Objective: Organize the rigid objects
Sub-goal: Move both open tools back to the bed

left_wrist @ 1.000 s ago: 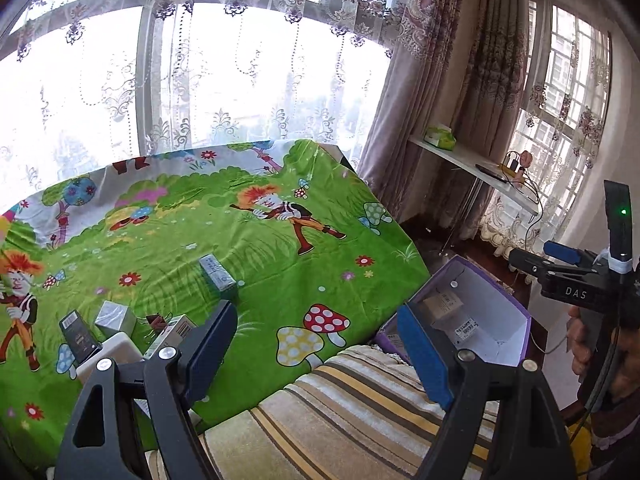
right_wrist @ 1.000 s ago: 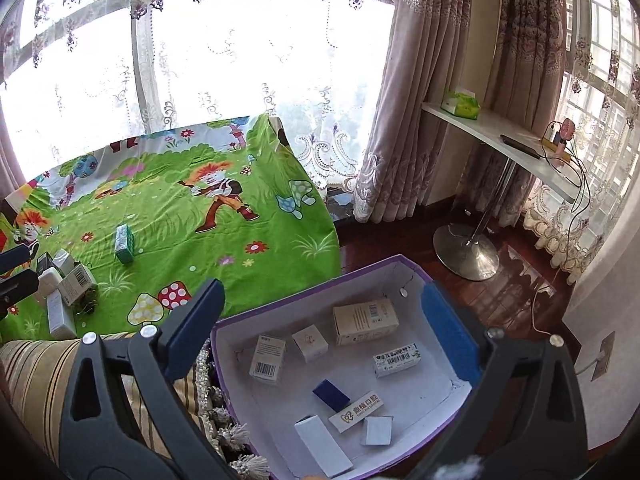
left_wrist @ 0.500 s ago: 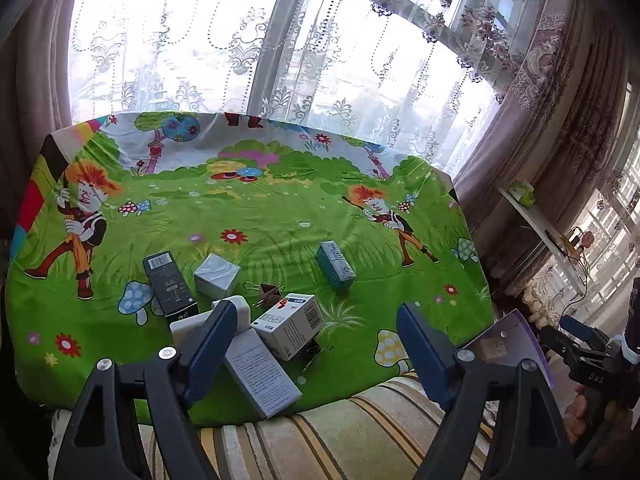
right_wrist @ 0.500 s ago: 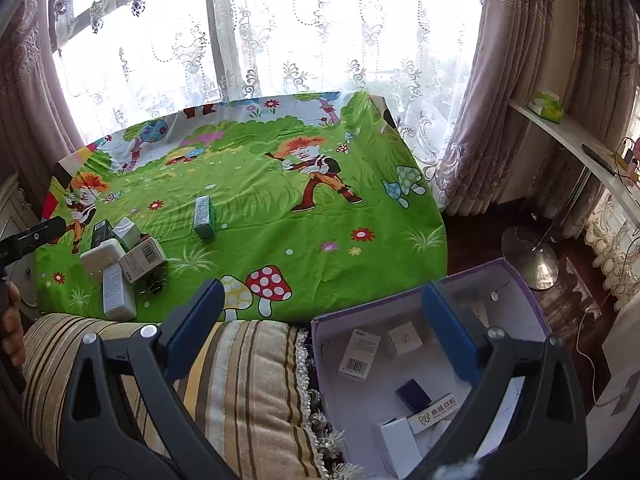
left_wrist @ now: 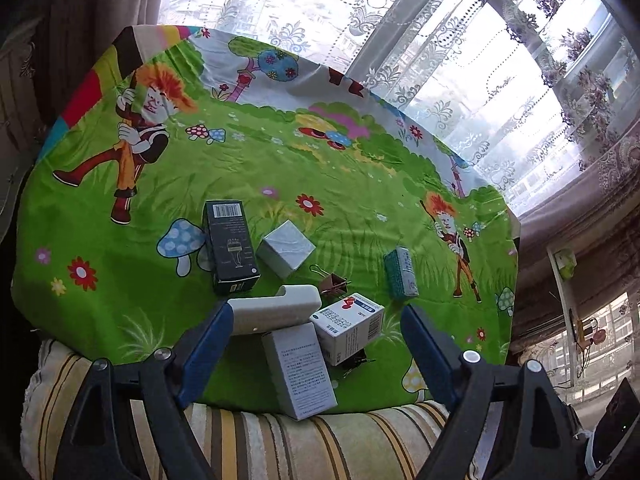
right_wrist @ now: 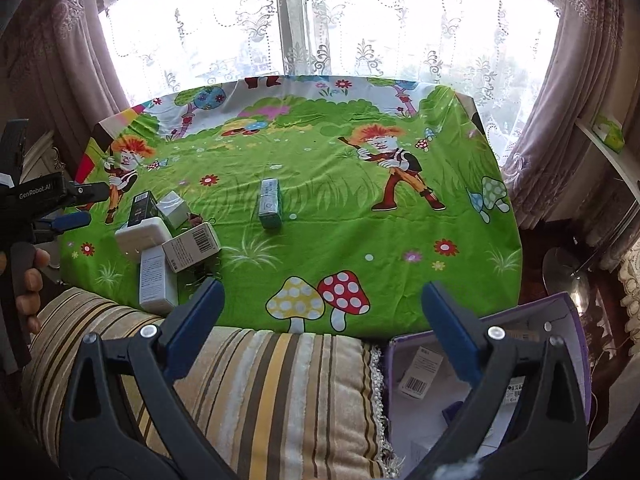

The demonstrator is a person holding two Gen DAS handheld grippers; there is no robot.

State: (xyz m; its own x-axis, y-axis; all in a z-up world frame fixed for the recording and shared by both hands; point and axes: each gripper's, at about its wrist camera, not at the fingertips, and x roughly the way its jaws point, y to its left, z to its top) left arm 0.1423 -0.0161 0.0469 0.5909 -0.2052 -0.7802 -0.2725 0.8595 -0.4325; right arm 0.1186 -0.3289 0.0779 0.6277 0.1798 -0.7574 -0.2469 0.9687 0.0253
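Just ahead of the left gripper [left_wrist: 316, 350], between its blue-padded fingers, lies a long white cardboard box with small print [left_wrist: 301, 371], untouched; the jaws are opening and grip nothing. Beyond it, touching, sit a white-and-blue carton with a barcode [left_wrist: 347, 327] and a rounded white plastic case [left_wrist: 276, 309]. Farther ahead lie a black carton [left_wrist: 230, 245], a pale grey cube box [left_wrist: 285, 254] and a brown binder clip [left_wrist: 333, 282], with a teal box [left_wrist: 401, 273] off to the right, all on the green cartoon-print cloth [left_wrist: 352, 216]. The right gripper [right_wrist: 322, 328] hangs released over a striped cushion [right_wrist: 272, 392], a purple-rimmed box [right_wrist: 576, 344] of small cartons at its right
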